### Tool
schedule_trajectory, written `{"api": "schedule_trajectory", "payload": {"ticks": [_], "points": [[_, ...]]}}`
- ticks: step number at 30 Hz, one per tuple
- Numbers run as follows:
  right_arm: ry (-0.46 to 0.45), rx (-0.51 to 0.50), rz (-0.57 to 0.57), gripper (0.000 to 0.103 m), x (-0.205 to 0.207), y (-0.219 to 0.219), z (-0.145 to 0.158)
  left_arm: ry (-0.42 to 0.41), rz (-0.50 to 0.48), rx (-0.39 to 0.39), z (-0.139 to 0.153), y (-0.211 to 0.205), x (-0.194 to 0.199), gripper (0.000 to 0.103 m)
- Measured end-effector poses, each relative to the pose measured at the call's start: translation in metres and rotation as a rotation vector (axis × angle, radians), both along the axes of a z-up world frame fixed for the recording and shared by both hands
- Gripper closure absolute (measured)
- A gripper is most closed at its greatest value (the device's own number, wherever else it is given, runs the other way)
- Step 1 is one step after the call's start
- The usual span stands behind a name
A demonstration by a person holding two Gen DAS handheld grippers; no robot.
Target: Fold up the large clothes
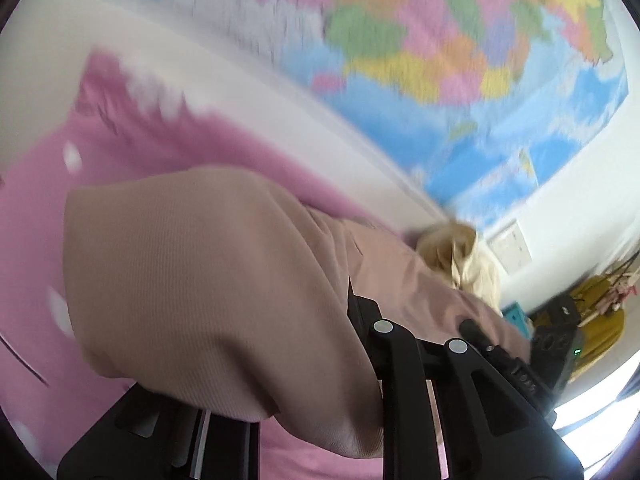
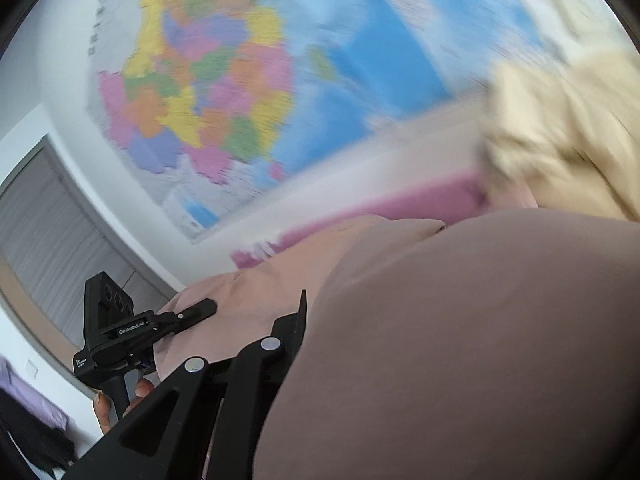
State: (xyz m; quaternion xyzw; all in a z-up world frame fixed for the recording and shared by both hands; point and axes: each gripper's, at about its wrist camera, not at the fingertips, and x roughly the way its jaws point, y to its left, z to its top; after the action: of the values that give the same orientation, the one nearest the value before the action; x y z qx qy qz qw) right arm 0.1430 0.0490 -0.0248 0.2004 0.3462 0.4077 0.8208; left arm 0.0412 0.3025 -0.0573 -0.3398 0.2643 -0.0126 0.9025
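— Both claws, left gripper (image 1: 348,364) and right gripper (image 2: 296,344), are nearly closed, each pinching the tan garment (image 1: 208,272) above the pink bed cover (image 1: 36,240).
— Grip looks thin; fabric can slip, or the far cream cloth (image 2: 560,128) can catch.
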Motion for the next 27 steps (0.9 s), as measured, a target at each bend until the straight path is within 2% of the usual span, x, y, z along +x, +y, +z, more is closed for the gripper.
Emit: {"api": "schedule_trajectory", "payload": {"ticks": [3, 7, 8, 10, 13, 15, 16, 17, 19, 21, 22, 23, 27], "points": [[-0.055, 0.03, 0.054, 0.091, 0.013, 0.035, 0.027, -0.034, 0.056, 0.064, 0.029, 0.029, -0.007, 0.086], [-0.106, 0.059, 0.122, 0.091, 0.029, 0.098, 0.057, -0.07, 0.141, 0.094, 0.058, 0.077, -0.017, 0.086], [-0.112, 0.07, 0.135, 0.091, 0.032, 0.11, 0.062, -0.077, 0.17, 0.096, 0.065, 0.091, -0.019, 0.086], [-0.142, 0.092, 0.164, 0.091, 0.038, 0.143, 0.073, -0.106, 0.225, 0.145, 0.078, 0.115, -0.022, 0.086], [-0.186, 0.109, 0.195, 0.091, 0.039, 0.179, 0.071, -0.164, 0.27, 0.189, 0.08, 0.144, -0.028, 0.086], [-0.166, 0.078, 0.231, 0.091, 0.039, 0.205, 0.049, -0.177, 0.285, 0.232, 0.057, 0.165, -0.031, 0.083], [-0.121, 0.04, 0.257, 0.091, 0.04, 0.222, 0.026, -0.164, 0.292, 0.227, 0.043, 0.175, -0.031, 0.082], [-0.08, 0.009, 0.272, 0.091, 0.04, 0.233, 0.009, -0.117, 0.305, 0.201, 0.016, 0.188, -0.027, 0.082], [0.045, -0.094, 0.315, 0.091, 0.042, 0.261, -0.044, 0.03, 0.322, 0.17, -0.037, 0.207, -0.015, 0.082], [0.158, -0.13, 0.354, 0.091, 0.043, 0.271, -0.083, 0.162, 0.336, 0.112, -0.088, 0.221, -0.007, 0.082], [0.197, -0.117, 0.36, 0.09, 0.041, 0.27, -0.099, 0.159, 0.337, 0.094, -0.098, 0.223, -0.008, 0.081], [0.199, -0.105, 0.363, 0.089, 0.039, 0.267, -0.103, 0.134, 0.341, 0.079, -0.105, 0.224, -0.013, 0.08], [0.214, -0.086, 0.393, 0.072, 0.039, 0.251, -0.096, 0.127, 0.342, 0.09, -0.105, 0.224, -0.019, 0.073]]}}
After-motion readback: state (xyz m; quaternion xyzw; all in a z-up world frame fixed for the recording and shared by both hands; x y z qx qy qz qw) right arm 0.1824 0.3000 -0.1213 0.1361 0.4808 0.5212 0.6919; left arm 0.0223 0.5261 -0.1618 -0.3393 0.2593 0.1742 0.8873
